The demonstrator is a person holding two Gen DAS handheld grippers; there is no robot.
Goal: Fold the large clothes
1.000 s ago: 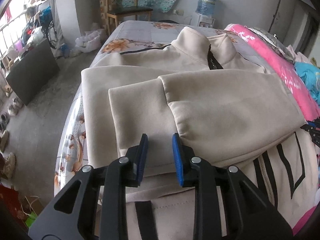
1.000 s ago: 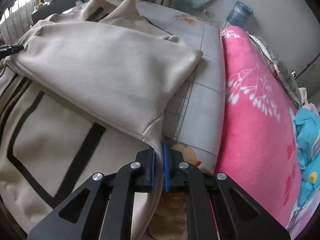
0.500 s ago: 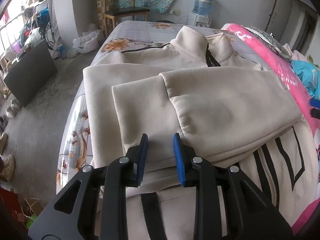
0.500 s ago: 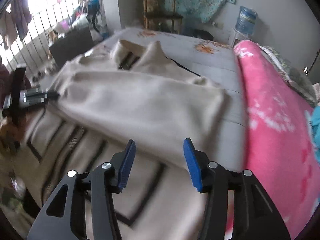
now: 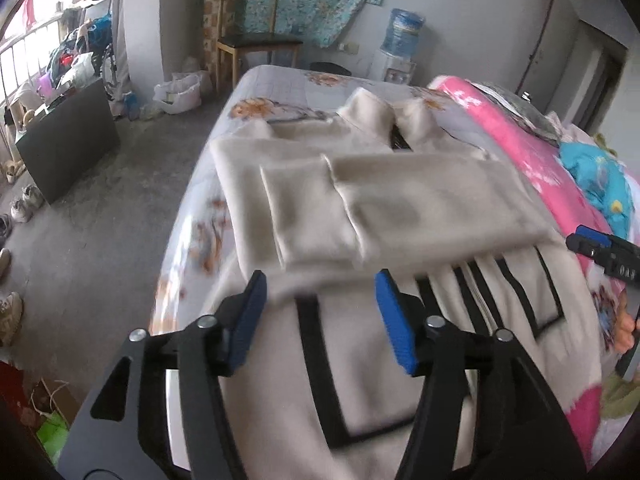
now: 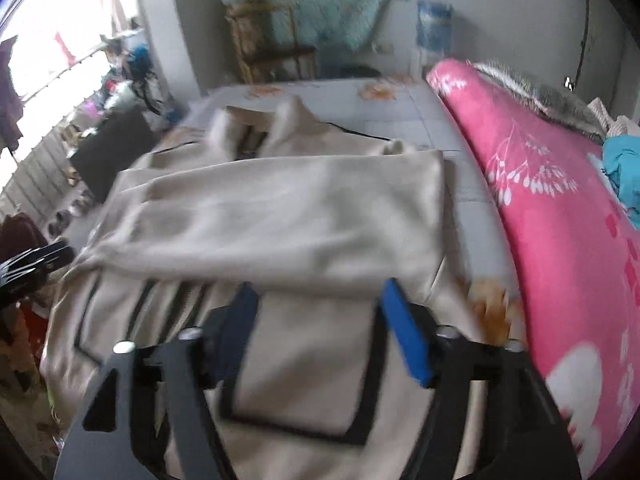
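Both views are smeared by motion blur, the right wrist view more heavily. There, the beige jacket (image 6: 280, 216) loses its seams and its collar is soft, and the left finger of the right gripper (image 6: 316, 332) blurs into a dark shape. The chair (image 6: 272, 52) and water bottle (image 6: 434, 26) by the far wall are only vague forms. The jacket's lower hem is hidden behind the gripper bodies and cut off by the bottom edge in both views. In the left wrist view, the other gripper (image 5: 600, 248) is cut off by the right edge, showing only its tip. Shoes (image 5: 24, 204) on the floor and clutter (image 5: 76, 60) by the window are too small to make out.
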